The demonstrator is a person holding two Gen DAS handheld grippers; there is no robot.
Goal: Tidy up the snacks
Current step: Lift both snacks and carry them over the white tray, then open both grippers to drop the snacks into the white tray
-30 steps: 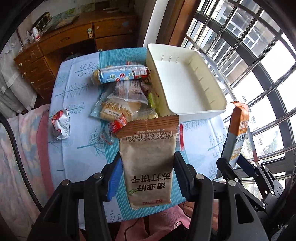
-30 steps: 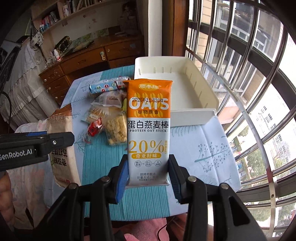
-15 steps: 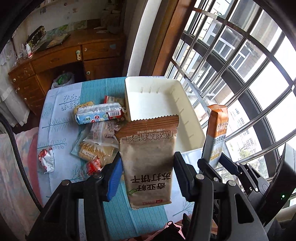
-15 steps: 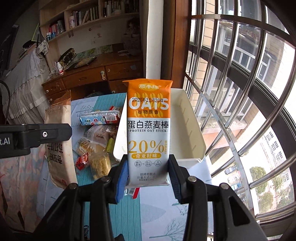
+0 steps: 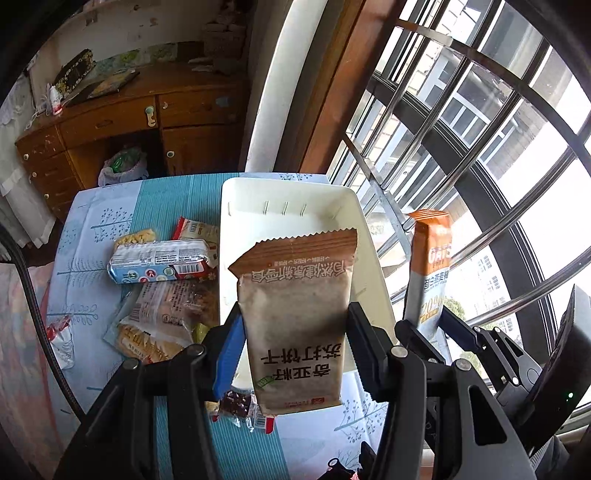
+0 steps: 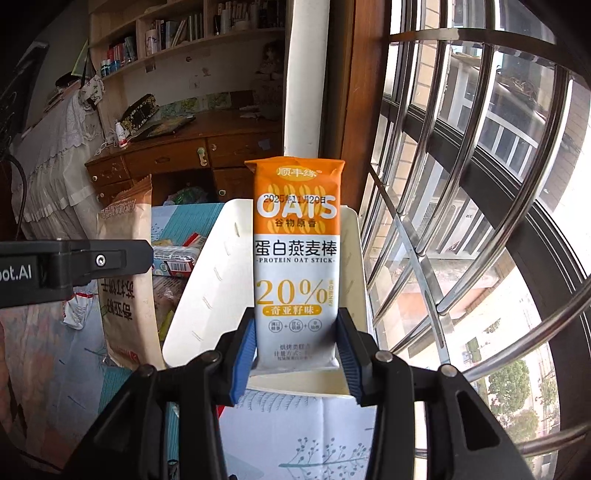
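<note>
Packets gripped in both tools, both carried over the near end of the white tray [image 5: 364,236].

Right gripper [image 6: 297,349]: pads pressed on the lower sides of an orange-and-white oat bar [image 6: 296,258], held upright. Print reads "OATS", "PROTEIN OAT STICK", "20%", a stamped date 2025-11-20 across the top, and Chinese text. The tray sits directly behind and below it.

Left gripper [image 5: 295,350]: jaws part closed, clamped on a brown cracker packet [image 5: 295,325]. Its Chinese lettering reads upside down in the left wrist view; crimped top edge points away from the tool. The left tool's body carries a partial "ot.AI" marking, seen in the right wrist view.

Ahead and left of the left gripper, loose snacks lie on the cloth beside the tray: a blue-and-white biscuit roll [image 5: 160,260] with a barcode and red end, a clear-wrapped pastry pack [image 5: 166,314] below it, and a small red-and-white wrapper [image 5: 59,336] further left. A dark candy wrapper [image 5: 236,402] lies just under the left jaws.

Surface: table with a teal-striped, plant-print tablecloth [image 5: 177,199]. Room: wooden desk with drawers [image 5: 129,125] beyond the table, bookshelves [image 6: 177,33] above, barred bay window [image 6: 461,184] to the right of both tools.
</note>
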